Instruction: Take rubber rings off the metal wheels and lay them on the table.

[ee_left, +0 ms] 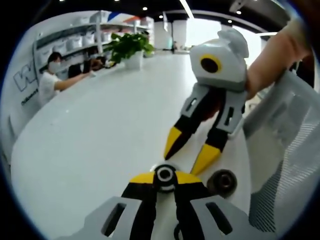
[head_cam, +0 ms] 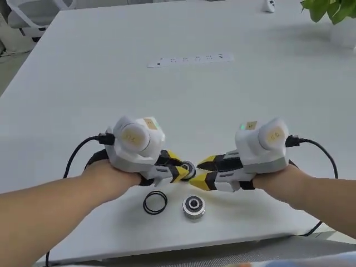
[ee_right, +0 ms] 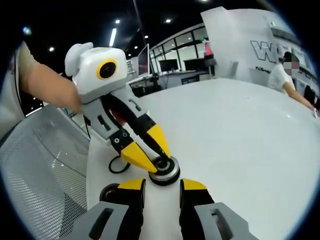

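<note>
The metal wheel I am working on is off the table, pinched by my left gripper, whose yellow tips are clenched on it from both sides. My right gripper faces it with its jaws spread and nothing in them, the tips just short of the wheel. As I judge it, the step in hand is peeling the rubber off this wheel. I would keep the left grip firm on the metal faces and clear of the rim. Then I would bring one right tip in to catch the rubber's edge and roll it off sideways rather than tug straight out, so the wheel does not twist free. The head view gives me the layout below my hands. A loose rubber ring, perhaps two overlapping, lies on the table near its front edge. A second wheel sits just beside it. The right gripper view turns the held wheel nearly edge-on and shows a dark band round its rim, too small to read from the head view; I take that for the ring, though I cannot be sure. The left gripper view looks straight onto the wheel's hub between my own tips and shows plainly how far apart the right gripper jaws stand.
</note>
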`<state>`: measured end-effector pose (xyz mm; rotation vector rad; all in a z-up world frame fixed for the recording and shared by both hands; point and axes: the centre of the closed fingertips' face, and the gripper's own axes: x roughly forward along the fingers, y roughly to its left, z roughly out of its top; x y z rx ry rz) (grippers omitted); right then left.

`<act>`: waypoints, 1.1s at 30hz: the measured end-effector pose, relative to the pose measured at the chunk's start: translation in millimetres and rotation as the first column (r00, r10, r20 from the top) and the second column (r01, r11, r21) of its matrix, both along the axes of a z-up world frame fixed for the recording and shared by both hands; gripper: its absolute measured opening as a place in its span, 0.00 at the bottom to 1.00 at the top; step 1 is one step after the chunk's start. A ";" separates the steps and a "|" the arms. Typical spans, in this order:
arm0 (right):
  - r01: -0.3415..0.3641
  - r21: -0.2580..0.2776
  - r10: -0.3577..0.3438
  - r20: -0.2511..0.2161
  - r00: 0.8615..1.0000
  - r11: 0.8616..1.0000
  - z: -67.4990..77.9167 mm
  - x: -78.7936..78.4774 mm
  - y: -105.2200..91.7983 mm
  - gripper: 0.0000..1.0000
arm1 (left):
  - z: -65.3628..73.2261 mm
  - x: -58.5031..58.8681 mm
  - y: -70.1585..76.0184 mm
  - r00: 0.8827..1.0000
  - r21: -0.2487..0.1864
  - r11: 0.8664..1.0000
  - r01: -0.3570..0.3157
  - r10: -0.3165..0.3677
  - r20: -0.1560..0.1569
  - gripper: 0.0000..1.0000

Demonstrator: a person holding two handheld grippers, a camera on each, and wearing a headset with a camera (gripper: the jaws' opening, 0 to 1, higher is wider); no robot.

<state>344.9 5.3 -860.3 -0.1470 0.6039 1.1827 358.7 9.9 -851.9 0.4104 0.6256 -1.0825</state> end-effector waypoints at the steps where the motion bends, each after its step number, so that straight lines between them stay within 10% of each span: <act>1: -0.002 -0.001 0.002 0.002 1.000 1.000 0.1 0.2 1.0 0.24 | 0.0 0.1 0.1 1.000 0.000 1.000 -0.001 0.001 0.000 0.14; 33: -0.005 -0.016 0.005 0.008 1.000 1.000 -5.4 3.3 3.2 0.18 | 0.5 2.3 -1.7 0.999 0.002 0.999 -0.033 0.033 0.001 0.14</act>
